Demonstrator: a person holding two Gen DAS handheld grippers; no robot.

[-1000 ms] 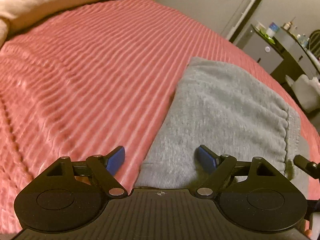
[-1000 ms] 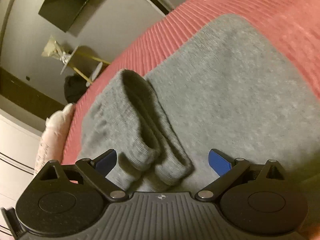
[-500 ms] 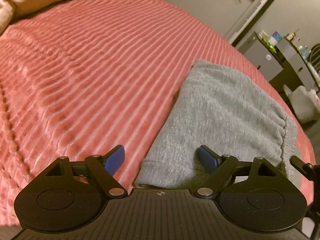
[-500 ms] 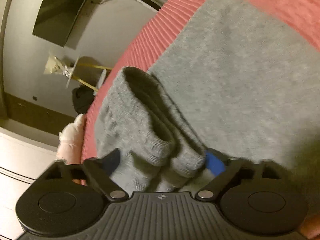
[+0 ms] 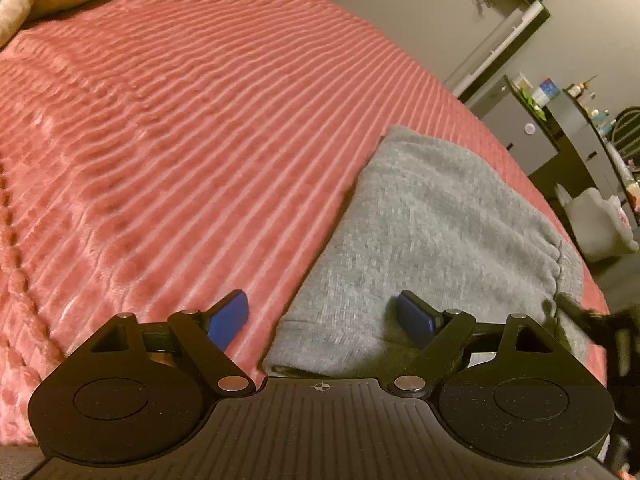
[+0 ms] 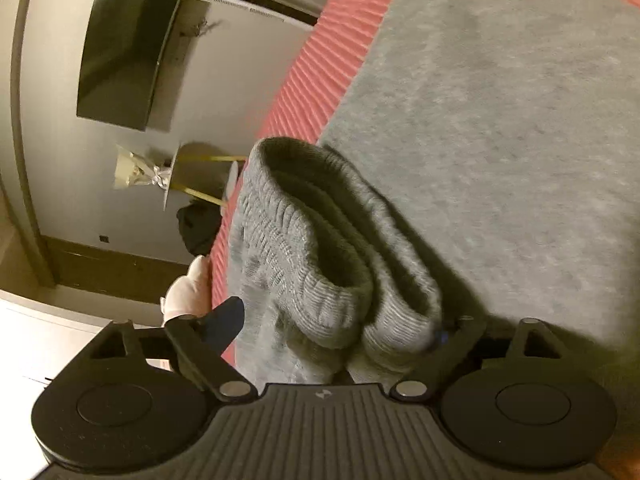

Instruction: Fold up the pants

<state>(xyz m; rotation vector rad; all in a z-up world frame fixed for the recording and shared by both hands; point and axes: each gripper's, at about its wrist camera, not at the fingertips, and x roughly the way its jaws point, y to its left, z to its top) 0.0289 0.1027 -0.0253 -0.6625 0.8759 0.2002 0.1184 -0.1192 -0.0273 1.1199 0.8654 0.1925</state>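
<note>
My left gripper point(image 5: 322, 316) stands wide over the near corner of the grey pants point(image 5: 432, 240), folded on the pink ribbed blanket point(image 5: 180, 140). My right gripper point(image 6: 340, 320) is closing around the ribbed cuffs point(image 6: 320, 280), not yet pressing them.

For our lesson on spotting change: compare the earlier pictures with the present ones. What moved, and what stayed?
The right gripper moved in over the ribbed cuffs of the grey pants; they now sit between its closing jaws. The left gripper stayed open above the pants' folded corner, and the pants stayed flat on the red blanket.
</note>
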